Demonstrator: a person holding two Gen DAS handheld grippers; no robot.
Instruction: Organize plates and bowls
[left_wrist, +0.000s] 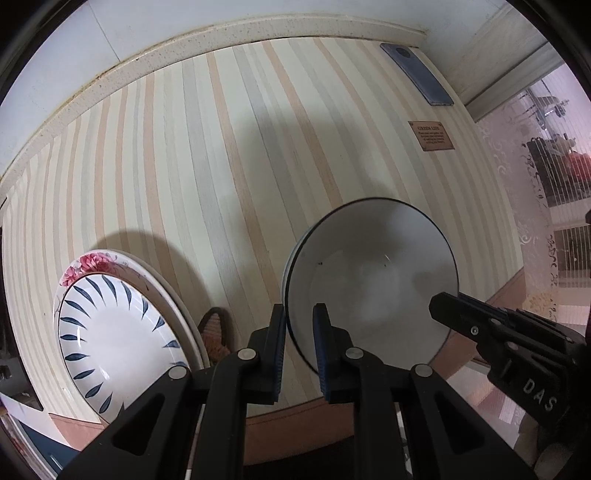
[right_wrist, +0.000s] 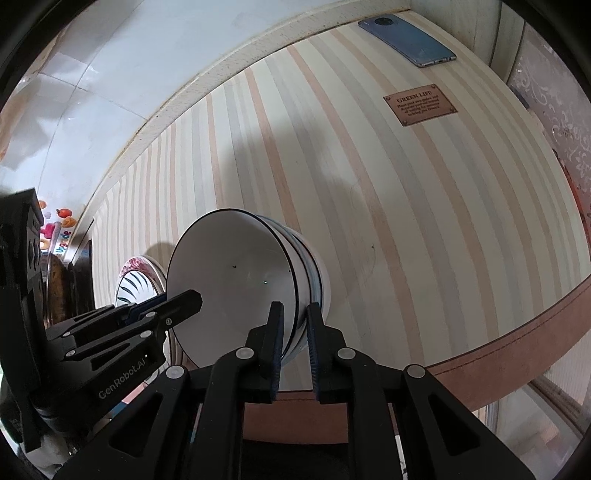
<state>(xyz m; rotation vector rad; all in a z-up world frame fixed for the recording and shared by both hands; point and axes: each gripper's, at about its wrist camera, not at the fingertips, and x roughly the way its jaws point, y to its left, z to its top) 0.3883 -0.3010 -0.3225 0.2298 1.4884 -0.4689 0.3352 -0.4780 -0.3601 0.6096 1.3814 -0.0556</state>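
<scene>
- Bowl stack (right_wrist: 258, 280): white bowls w/ thin dark rim, nested, sitting on striped mat (left_wrist: 207, 155), well short of the brown label (right_wrist: 419, 104) & closer to mat's front edge. At least 2 bowls, maybe 3; exact count hard to tell.
- Left gripper (left_wrist: 300, 332): jaws straddle top bowl's rim, one pad inside, one outside. Small gap visible, so can't tell if it's pinching yet.
- Right gripper (right_wrist: 295, 332): jaws around rim on opposite side, over edges of stacked bowls. Looks close on the rims; firm clamp or not, can't tell.
- Plates (left_wrist: 122, 339): blue-leaf plate on a floral-rim one, on far side of the bowls from the label.
- Phone (right_wrist: 406, 42) beyond label, at mat's back edge.
- Handling guess: glazed ceramic = stiff, heavy-ish, slick, chips easily. Rim is the only grab spot; pinch wall deep, two sides opposite for balance. Nested bowls may stick or slide, lift level & slow.
</scene>
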